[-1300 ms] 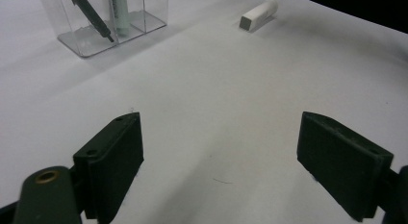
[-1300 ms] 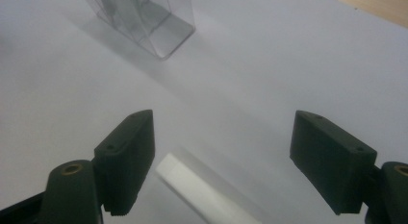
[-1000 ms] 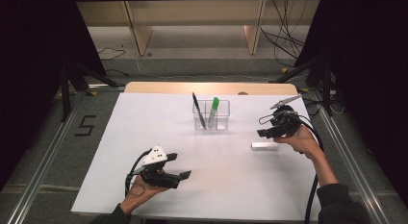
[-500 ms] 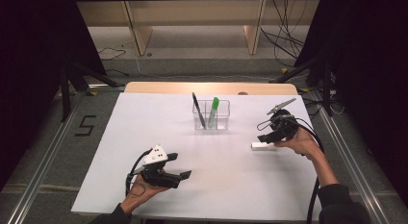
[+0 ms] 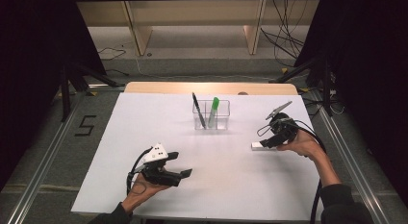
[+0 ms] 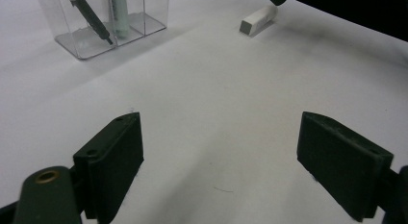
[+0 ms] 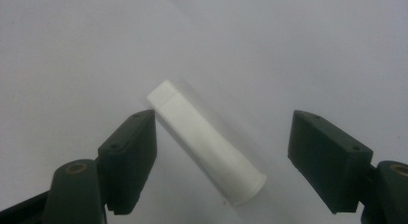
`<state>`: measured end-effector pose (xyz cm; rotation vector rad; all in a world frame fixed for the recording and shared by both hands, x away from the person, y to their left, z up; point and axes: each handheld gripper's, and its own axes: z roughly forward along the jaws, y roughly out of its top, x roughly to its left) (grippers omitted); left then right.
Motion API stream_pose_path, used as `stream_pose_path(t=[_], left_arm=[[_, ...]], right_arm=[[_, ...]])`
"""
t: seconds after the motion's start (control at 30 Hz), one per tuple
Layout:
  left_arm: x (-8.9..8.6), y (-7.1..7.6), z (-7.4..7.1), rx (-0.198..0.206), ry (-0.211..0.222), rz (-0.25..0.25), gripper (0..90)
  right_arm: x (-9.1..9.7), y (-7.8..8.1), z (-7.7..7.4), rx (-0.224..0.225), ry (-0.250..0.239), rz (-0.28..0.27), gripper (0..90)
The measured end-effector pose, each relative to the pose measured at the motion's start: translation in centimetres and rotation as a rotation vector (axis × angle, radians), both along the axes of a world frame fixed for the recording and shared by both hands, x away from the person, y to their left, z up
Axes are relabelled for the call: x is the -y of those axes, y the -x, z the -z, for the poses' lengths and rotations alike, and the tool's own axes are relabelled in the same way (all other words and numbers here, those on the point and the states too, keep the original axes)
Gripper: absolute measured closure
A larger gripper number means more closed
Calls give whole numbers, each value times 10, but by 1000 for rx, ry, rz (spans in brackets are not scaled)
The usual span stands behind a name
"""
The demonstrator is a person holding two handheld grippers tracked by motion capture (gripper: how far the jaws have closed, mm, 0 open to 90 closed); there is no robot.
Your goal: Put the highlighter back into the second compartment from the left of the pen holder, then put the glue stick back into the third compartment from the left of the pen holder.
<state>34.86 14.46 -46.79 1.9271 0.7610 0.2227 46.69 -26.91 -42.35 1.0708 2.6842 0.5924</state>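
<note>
Surface: a white table (image 5: 144,118), set before a wooden shelf unit and dark curtains. Item one: a white stick (image 7: 207,148), laid flat and slanted between the spread jaws of the right gripper (image 7: 223,159); it is seen close to the left jaw, untouched and not grasped. Item two: a clear holder (image 5: 211,116), placed well off from that gripper, in which a black pen (image 5: 198,109) and a green marker (image 5: 213,110) are stood. Item three: the left gripper (image 6: 221,159), held low over bare table, jaws parted and nothing held.
</note>
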Motion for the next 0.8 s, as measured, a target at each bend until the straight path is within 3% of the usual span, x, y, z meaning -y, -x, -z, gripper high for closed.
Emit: stream_pose_path(t=[0.8], left_arm=[[-1, -1, -1, -5, 11, -2, 162]], right_arm=[[4, 2, 9, -34, 83, -55, 301]])
